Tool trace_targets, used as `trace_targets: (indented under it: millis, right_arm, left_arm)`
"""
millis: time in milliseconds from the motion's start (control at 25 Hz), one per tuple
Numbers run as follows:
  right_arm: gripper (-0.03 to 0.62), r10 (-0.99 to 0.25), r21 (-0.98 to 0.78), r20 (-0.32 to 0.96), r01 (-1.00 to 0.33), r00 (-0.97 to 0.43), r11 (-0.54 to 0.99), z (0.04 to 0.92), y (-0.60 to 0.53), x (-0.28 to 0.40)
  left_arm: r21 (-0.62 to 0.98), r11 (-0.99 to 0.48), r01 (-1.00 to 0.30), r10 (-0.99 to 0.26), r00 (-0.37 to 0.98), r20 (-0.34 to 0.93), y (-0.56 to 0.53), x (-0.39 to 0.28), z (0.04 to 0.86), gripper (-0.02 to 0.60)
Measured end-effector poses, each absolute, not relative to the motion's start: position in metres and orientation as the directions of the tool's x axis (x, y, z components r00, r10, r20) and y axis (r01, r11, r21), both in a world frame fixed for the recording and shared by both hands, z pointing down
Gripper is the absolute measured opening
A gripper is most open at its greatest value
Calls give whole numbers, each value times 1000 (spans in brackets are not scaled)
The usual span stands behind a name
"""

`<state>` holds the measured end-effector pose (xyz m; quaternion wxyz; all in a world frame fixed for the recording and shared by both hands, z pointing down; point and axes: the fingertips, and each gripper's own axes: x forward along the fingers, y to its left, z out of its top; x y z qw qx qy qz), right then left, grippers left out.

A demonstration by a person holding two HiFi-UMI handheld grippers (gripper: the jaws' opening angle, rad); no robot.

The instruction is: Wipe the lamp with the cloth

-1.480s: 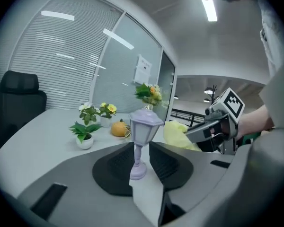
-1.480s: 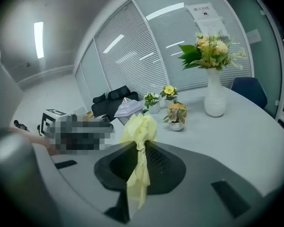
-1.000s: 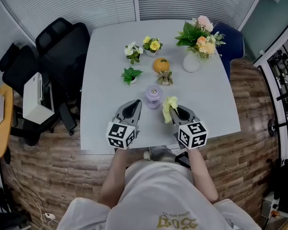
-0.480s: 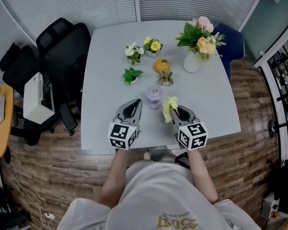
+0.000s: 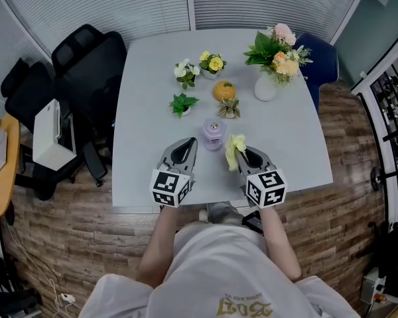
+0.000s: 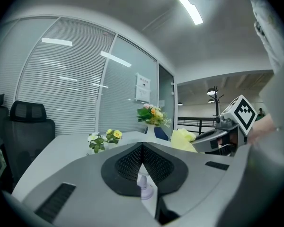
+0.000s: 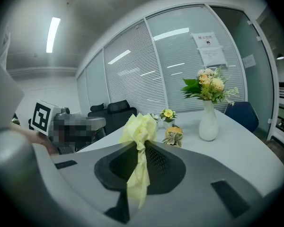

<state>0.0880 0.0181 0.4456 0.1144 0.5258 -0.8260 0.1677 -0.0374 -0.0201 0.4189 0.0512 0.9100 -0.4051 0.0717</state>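
Right gripper view: right claw (image 7: 141, 144) clamped on the yellow cloth (image 7: 140, 124). Left claw (image 6: 142, 148) fully closed, empty. Lamp (image 5: 213, 132) stands on the desk (image 5: 142, 105) just ahead, between both claws. Both sit near the desk's front edge; bare surface lies at left.

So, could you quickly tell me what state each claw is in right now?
Left claw: closed, holding nothing.
Right claw: closed on the yellow cloth.
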Motion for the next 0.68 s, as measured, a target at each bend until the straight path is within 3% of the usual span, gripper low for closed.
trace_targets:
  millis: [680]
  right_arm:
    - [46, -822, -155, 372, -902, -431, 402, 446, 23, 86]
  left_arm:
    - [19, -659, -752, -739, 652, 170, -18, -42, 416, 3]
